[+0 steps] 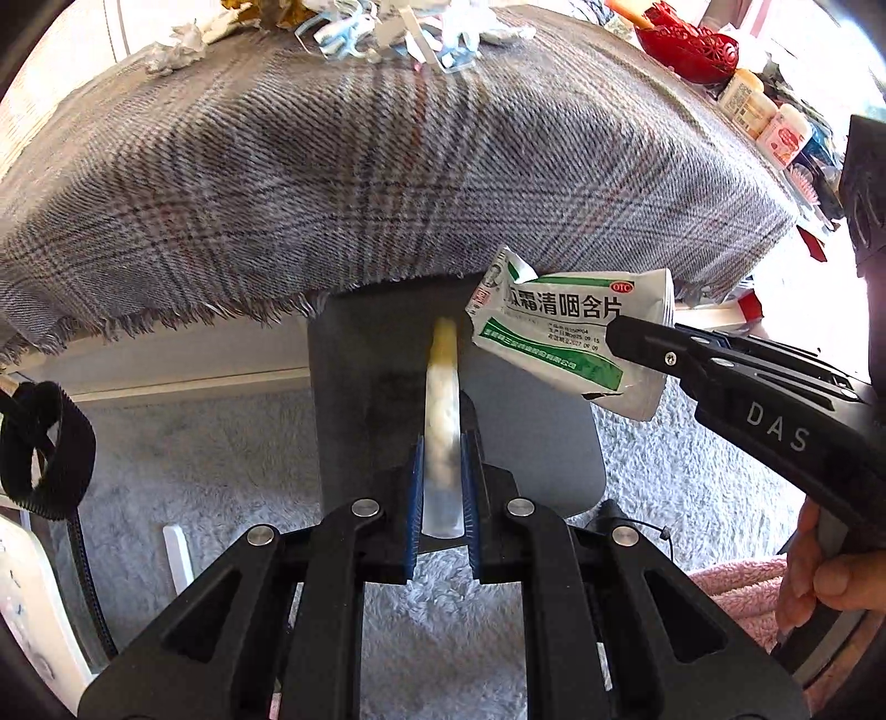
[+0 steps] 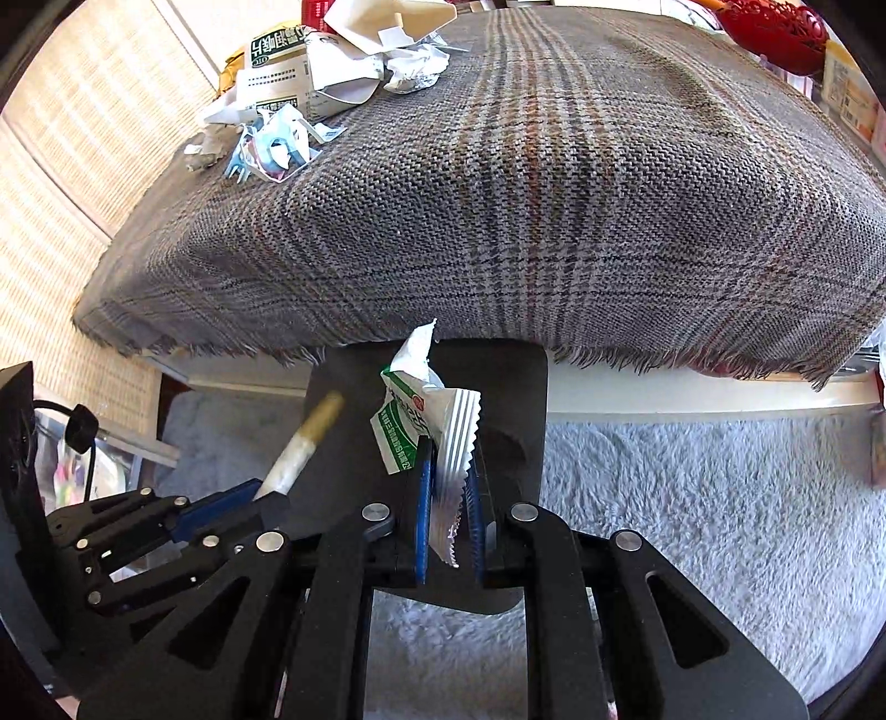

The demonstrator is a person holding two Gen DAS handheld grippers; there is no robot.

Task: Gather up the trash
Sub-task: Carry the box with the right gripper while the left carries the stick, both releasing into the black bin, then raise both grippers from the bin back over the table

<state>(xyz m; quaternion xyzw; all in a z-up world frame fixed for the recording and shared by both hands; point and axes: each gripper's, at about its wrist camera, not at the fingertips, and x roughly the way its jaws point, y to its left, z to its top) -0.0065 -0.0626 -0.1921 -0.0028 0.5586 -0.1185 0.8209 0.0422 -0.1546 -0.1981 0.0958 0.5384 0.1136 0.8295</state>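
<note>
My left gripper (image 1: 443,443) is shut on a white tube with a yellowish tip (image 1: 442,421) and holds it over a grey bin (image 1: 354,387) below the table edge. The tube also shows in the right wrist view (image 2: 302,451), with the left gripper (image 2: 260,490) at lower left. My right gripper (image 2: 448,459) is shut on a white and green medicine sachet (image 2: 426,421), also over the bin (image 2: 520,387). In the left wrist view the sachet (image 1: 565,332) hangs from the right gripper (image 1: 620,332). More trash (image 2: 299,94) lies at the table's far left corner.
A plaid cloth (image 1: 387,166) covers the table. A red basket (image 1: 686,47) and bottles (image 1: 775,122) stand at the far right. Grey shaggy carpet (image 2: 692,498) covers the floor. A black strap (image 1: 44,448) hangs at the left.
</note>
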